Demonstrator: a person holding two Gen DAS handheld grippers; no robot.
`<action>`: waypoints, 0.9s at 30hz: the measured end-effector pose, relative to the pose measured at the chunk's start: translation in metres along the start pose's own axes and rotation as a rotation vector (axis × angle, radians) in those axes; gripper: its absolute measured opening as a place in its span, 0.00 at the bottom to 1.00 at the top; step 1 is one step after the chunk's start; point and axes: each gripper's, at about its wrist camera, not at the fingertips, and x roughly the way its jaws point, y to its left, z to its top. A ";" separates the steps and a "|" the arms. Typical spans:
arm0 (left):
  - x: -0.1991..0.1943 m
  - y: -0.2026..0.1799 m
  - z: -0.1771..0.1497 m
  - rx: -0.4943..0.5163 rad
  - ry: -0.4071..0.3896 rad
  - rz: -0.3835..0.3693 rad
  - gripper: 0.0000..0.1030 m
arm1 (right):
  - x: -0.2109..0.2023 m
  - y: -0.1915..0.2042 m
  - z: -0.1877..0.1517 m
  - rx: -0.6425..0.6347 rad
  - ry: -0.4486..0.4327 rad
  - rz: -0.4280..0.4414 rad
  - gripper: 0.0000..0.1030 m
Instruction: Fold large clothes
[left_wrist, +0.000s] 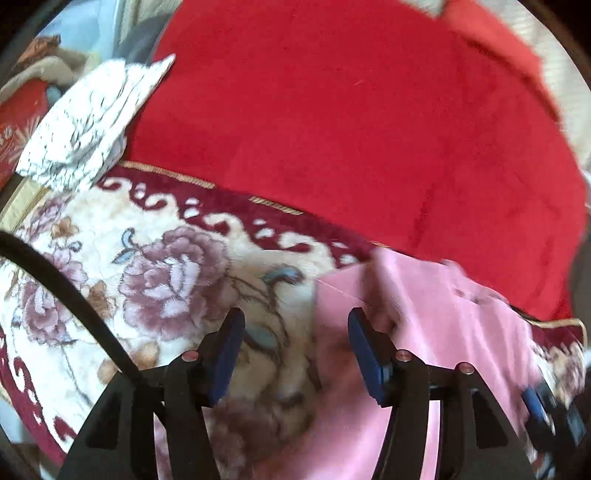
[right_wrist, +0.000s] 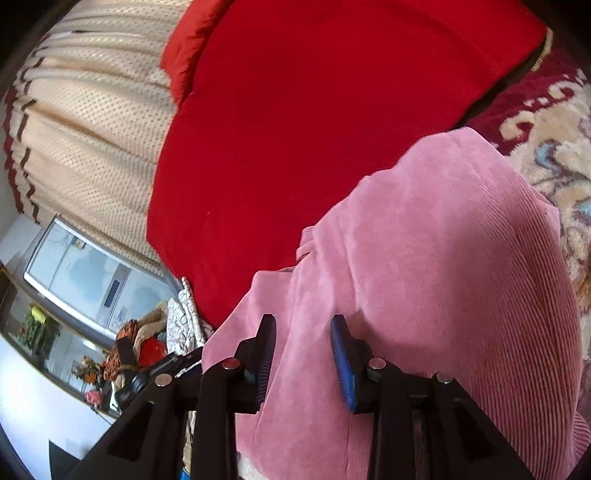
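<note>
Pink corduroy garment (right_wrist: 443, 258) lying on a floral blanket (left_wrist: 155, 266) spread over the bed, its far end against a red cover (left_wrist: 351, 129). The right hand-held gripper (right_wrist: 303, 354) is set over the garment, jaws narrowly parted with pink cloth running up between them; whether the pads actually pinch that cloth cannot be told from this view. The left hand-held gripper (left_wrist: 295, 350) stands at a middling gap with nothing gripped: its left pad is over bare blanket, its right pad at the garment's near left edge. The garment thus lies to the right of and ahead of the left gripper, and directly beneath the right one, so the right hand is the nearer. The ribs run away from the right gripper toward the red cover, which suggests the long axis lies that way. A likely next step is for the left gripper to take the free edge. A folded white patterned cloth (left_wrist: 92, 122) lies well apart at the far left.
</note>
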 end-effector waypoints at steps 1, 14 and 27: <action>-0.010 -0.002 -0.005 0.013 -0.014 -0.025 0.61 | 0.000 0.003 -0.002 -0.020 0.003 0.002 0.33; 0.074 -0.041 -0.027 0.165 0.177 0.274 0.77 | 0.030 0.009 -0.020 -0.116 0.160 -0.100 0.29; -0.017 -0.015 -0.077 0.032 0.088 0.048 0.76 | 0.047 0.043 -0.046 -0.203 0.251 0.026 0.32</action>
